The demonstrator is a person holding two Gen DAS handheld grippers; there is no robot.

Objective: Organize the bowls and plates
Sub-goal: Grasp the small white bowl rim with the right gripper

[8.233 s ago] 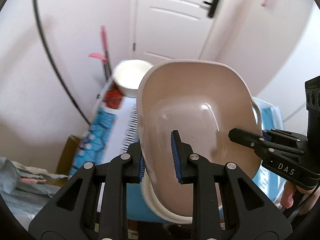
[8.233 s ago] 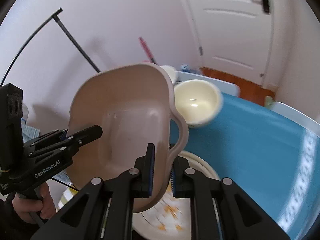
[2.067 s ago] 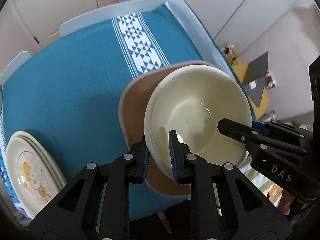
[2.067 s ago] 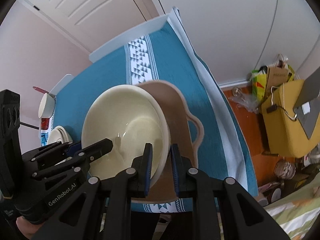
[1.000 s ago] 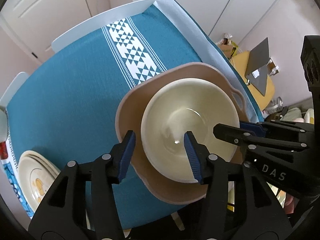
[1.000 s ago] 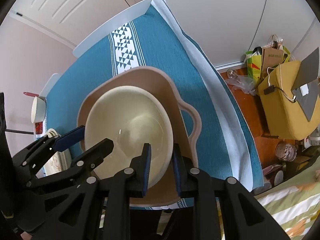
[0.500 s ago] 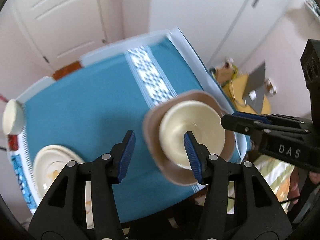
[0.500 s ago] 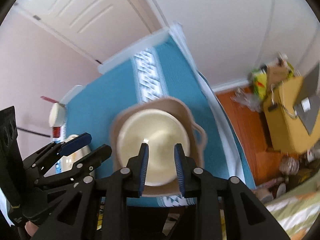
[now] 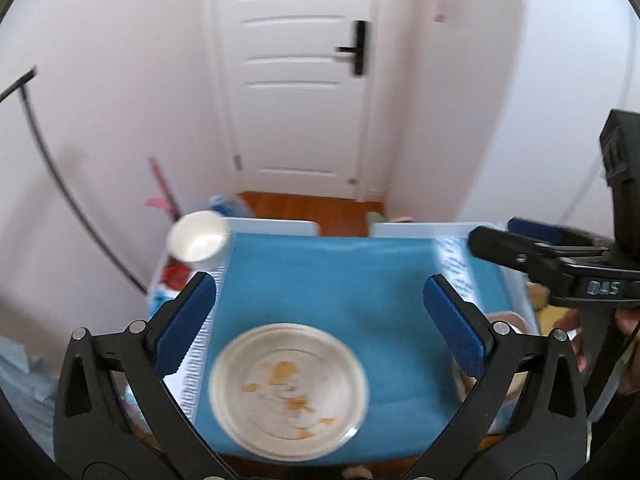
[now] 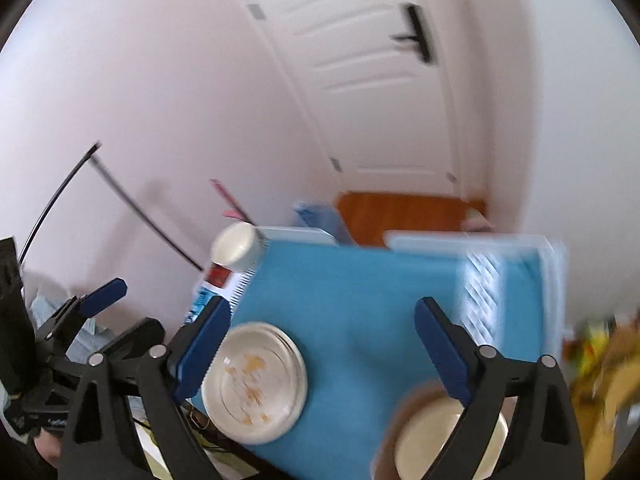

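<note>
The table (image 9: 320,272) with its blue cloth fills the middle of the room, and the stack of plates (image 9: 288,390) sits at its near left edge — squarely below and between the left gripper (image 9: 320,324), whose jaws have just swung wide with nothing in them. The right gripper (image 10: 320,344) has just opened too, empty; the cream bowl (image 10: 440,440) rests nested in the tan dish (image 10: 394,420) under its right finger. A small white bowl (image 9: 197,241) waits alone at the far left corner, nearer the left hand.
</note>
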